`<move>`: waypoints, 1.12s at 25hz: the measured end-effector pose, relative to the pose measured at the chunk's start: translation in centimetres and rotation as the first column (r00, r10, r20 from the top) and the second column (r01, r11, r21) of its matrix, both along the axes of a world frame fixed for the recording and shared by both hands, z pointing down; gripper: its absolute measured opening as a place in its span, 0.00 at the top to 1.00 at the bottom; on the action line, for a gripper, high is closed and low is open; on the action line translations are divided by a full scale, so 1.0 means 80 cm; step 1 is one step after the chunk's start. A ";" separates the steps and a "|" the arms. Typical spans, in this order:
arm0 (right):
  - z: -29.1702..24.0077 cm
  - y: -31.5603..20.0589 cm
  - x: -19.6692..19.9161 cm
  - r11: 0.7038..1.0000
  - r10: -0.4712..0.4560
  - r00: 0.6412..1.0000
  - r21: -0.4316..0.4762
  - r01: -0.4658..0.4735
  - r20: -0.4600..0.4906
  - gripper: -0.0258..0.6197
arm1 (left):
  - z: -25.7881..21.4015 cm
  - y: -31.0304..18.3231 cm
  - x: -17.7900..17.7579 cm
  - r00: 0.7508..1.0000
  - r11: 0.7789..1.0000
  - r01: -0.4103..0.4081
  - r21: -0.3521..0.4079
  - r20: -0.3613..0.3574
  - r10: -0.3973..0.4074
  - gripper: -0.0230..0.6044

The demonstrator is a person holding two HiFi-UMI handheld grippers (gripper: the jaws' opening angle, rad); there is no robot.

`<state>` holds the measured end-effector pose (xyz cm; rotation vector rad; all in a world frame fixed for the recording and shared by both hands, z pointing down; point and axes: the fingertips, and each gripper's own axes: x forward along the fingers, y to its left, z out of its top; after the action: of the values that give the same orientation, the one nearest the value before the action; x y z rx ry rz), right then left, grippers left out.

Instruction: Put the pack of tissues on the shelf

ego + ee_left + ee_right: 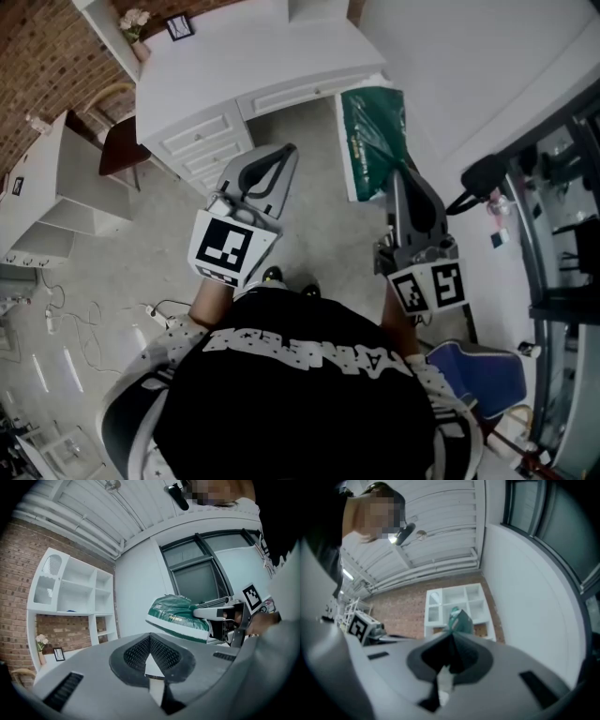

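The left gripper (pixel 150 645) is pressed together on nothing. The right gripper (pixel 397 176) pinches the green pack of tissues (pixel 373 136) by one end, up in the air and well short of the white shelf (pixel 70 590). I'd hold that pinch firm and carry the pack level to a cubby — most look bare, bar something small and blue in one.

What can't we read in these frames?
Print on the pack of tissues: too small in left gripper view, blurred in right gripper view.
How deep the right claw bites it: right gripper view, blurred.
Lower middle of the shelf: right gripper view, behind the pack.
What the small blue thing on the shelf is: left gripper view, too small.
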<state>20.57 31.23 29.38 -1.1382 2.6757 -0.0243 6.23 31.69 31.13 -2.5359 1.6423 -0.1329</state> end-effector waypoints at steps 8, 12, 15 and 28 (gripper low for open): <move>0.001 0.006 0.027 1.000 0.016 1.000 0.015 -0.016 0.002 0.91 | 0.014 0.003 0.029 1.000 1.000 -0.018 -0.023 0.010 0.018 0.92; -0.001 0.000 0.029 1.000 0.016 1.000 0.027 -0.016 -0.001 0.91 | 0.019 -0.009 0.036 0.999 0.999 -0.049 -0.010 0.009 0.049 0.92; -0.003 -0.008 0.026 0.999 0.021 1.000 0.033 -0.021 -0.009 0.91 | 0.028 -0.022 0.043 0.996 0.996 -0.085 -0.012 0.016 0.085 0.92; 0.001 -0.102 0.013 0.997 0.069 0.996 0.033 -0.067 -0.049 0.91 | 0.040 -0.131 0.042 0.987 0.987 -0.160 -0.018 -0.021 0.159 0.92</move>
<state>21.65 23.07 29.45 -1.2356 2.6687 0.0588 9.56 21.18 34.31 -2.6786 1.4432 -0.1100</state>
